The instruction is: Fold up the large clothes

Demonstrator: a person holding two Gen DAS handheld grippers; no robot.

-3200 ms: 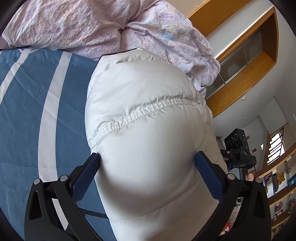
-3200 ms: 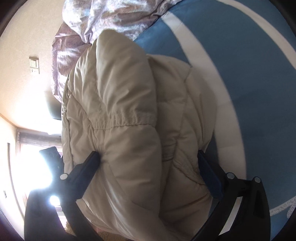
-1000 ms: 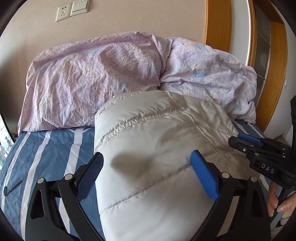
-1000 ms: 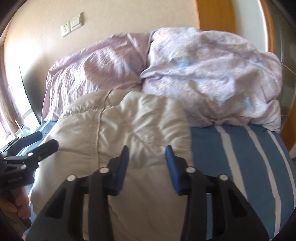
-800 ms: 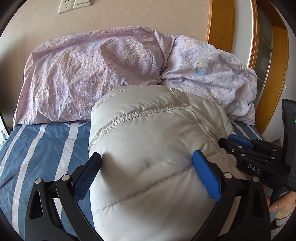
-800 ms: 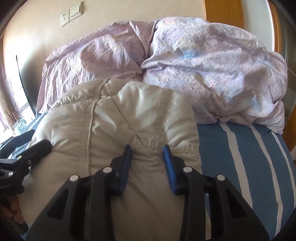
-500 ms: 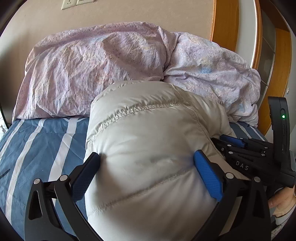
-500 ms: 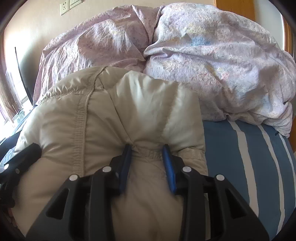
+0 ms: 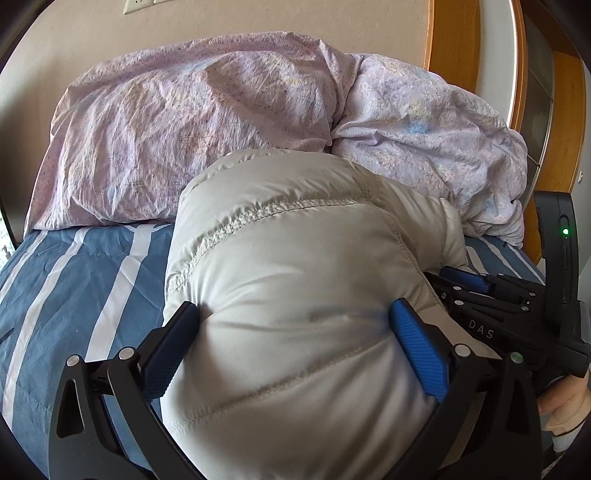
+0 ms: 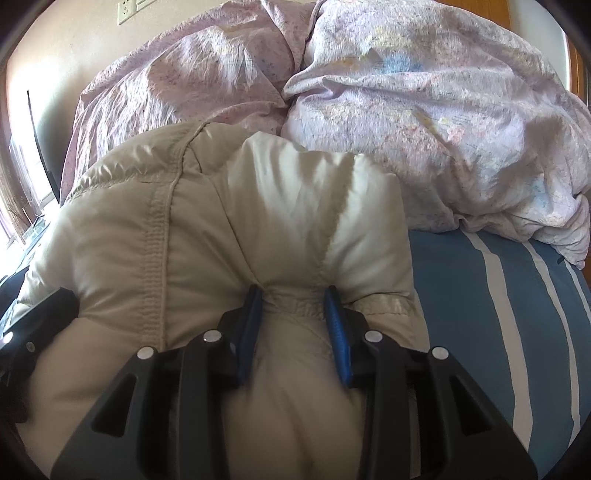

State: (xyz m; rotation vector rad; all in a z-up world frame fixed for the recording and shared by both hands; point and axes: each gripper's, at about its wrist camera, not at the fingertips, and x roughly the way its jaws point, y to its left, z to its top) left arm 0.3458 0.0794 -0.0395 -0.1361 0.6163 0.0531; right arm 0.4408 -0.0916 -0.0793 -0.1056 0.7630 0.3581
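Both grippers are at the near end of a puffy, quilted beige down jacket (image 9: 295, 266) lying bundled on a bed. Seen from its own wrist camera, the left gripper (image 9: 291, 347) has its black jaws with blue textured pads spread wide, and a thick bulge of the jacket fills the whole gap, pressing against both pads; whether they are squeezing the padding or only bracketing it cannot be told. The right gripper (image 10: 295, 325) has its jaws drawn close together, pinching a gathered fold of the jacket so that the fabric puckers between the blue pads. In the left wrist view this second tool shows at the right edge, black with a lit green dot, its blue-tipped fingers (image 9: 463, 278) touching the jacket's side.

The jacket rests on a blue bedsheet with white stripes (image 9: 74, 280), its far end against a crumpled pale lilac duvet (image 9: 229, 122) heaped along a beige wall (image 9: 258, 18). A wooden frame (image 9: 452, 48) stands at the right.
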